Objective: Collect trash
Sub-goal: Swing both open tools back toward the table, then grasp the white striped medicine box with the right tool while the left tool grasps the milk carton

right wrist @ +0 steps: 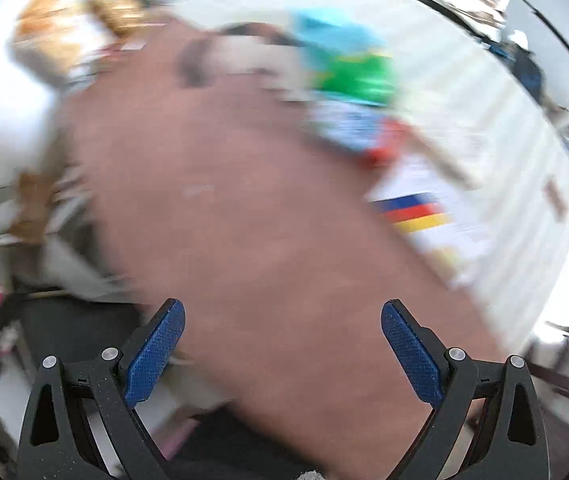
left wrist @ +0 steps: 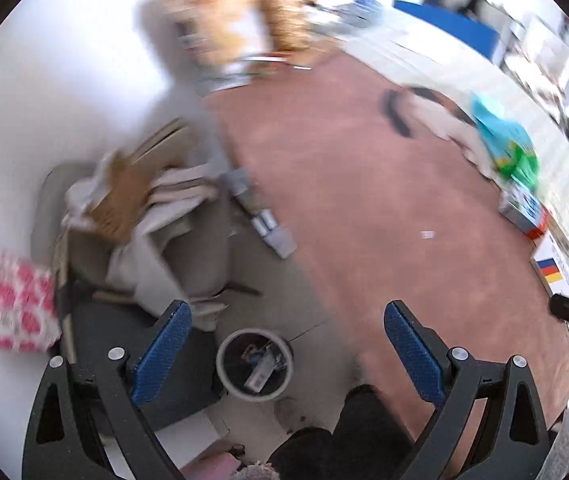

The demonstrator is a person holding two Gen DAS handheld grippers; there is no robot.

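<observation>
**Both claws wide apart and empty above a brown tabletop, bin below**

The left gripper (left wrist: pixel 286 354), a black frame with blue textured pads, has its jaws spread wide with nothing between them. Seen through the gap, down on the grey floor, stands a small round white-rimmed waste bin (left wrist: pixel 226 378) with a few scraps inside, among them a pale rectangular piece. The bin sits just inside the left pad, nearer that finger than the other, and well below the claw. To the right of the gap spreads the round reddish-brown tabletop (left wrist: pixel 364 200). A tiny white scrap of paper (left wrist: pixel 428 234) lies on it, up and to the right of the claw, well apart from both pads. Along the table's far right edge lie a green and turquoise packet (left wrist: pixel 510 148) and a white booklet with blue, red and yellow stripes (left wrist: pixel 552 270). Left of the table, a heap of flattened brown cardboard and pale sheets (left wrist: pixel 140 196) rests on a grey chair, and a pink-and-white patterned bag (left wrist: pixel 18 308) stands by the wall.

The right gripper (right wrist: pixel 282 354), of the same build, is likewise spread wide and holds nothing. Its view is heavily smeared; the brown table fills it, and a faint pale mark (right wrist: pixel 198 191) ahead of the claw may be the same paper scrap.
</observation>
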